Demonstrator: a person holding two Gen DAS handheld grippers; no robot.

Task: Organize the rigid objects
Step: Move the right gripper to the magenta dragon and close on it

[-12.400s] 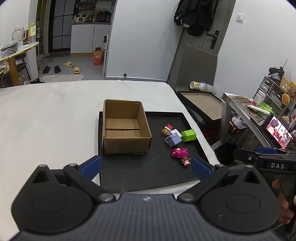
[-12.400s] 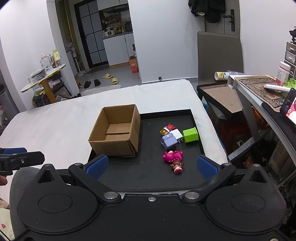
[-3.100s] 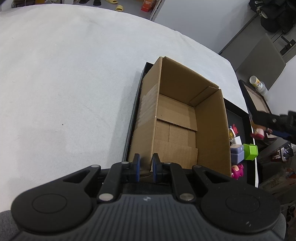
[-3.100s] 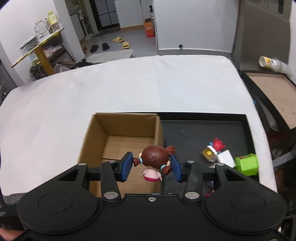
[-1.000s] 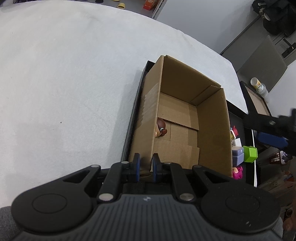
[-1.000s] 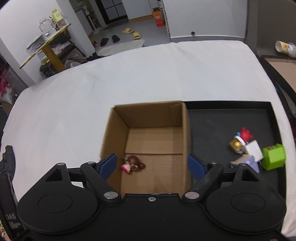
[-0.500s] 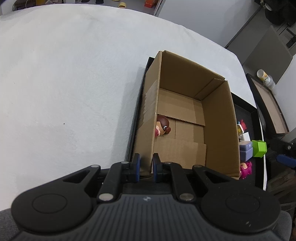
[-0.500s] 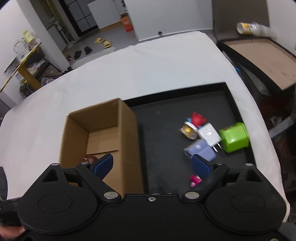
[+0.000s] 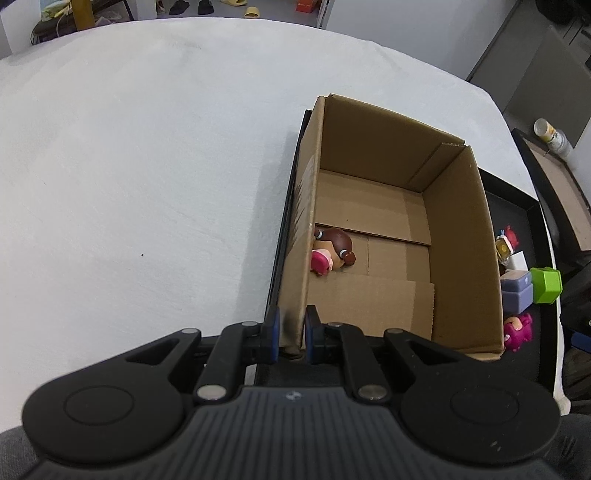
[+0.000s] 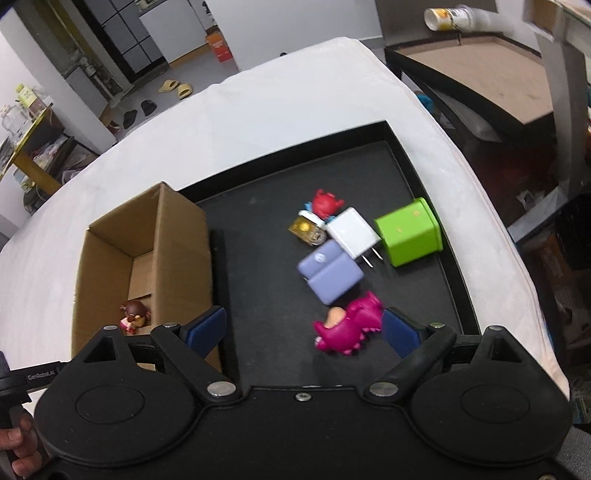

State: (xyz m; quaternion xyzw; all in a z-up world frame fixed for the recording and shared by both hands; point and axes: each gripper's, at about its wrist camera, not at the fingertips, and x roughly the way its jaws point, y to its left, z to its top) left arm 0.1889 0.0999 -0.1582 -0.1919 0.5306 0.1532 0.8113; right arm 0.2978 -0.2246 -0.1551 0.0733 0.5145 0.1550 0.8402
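Observation:
An open cardboard box (image 9: 458,240) stands on the left part of a black tray (image 10: 258,280). A brown-haired doll (image 9: 332,251) lies on its side inside, against the left wall. My left gripper (image 9: 290,332) is shut on the box's near left corner wall. My right gripper (image 10: 303,330) hangs open over the tray, with a pink dinosaur toy (image 10: 347,326) lying below, between its fingers and untouched. Beyond it lie a lilac block (image 10: 330,275), a white plug (image 10: 352,232), a green cube (image 10: 408,232), a gold piece (image 10: 306,229) and a red figure (image 10: 325,201).
The tray rests on a white-covered table (image 9: 147,166) whose right edge (image 10: 498,236) drops off close to the tray. A low side table (image 10: 480,74) with a tipped cup (image 10: 448,16) stands beyond. A hand (image 10: 14,450) holds the left gripper's handle at lower left.
My right gripper has swung right, from above the box to above the toys on the tray, and now frames the pink dinosaur. The left gripper keeps its pinch on the box corner.

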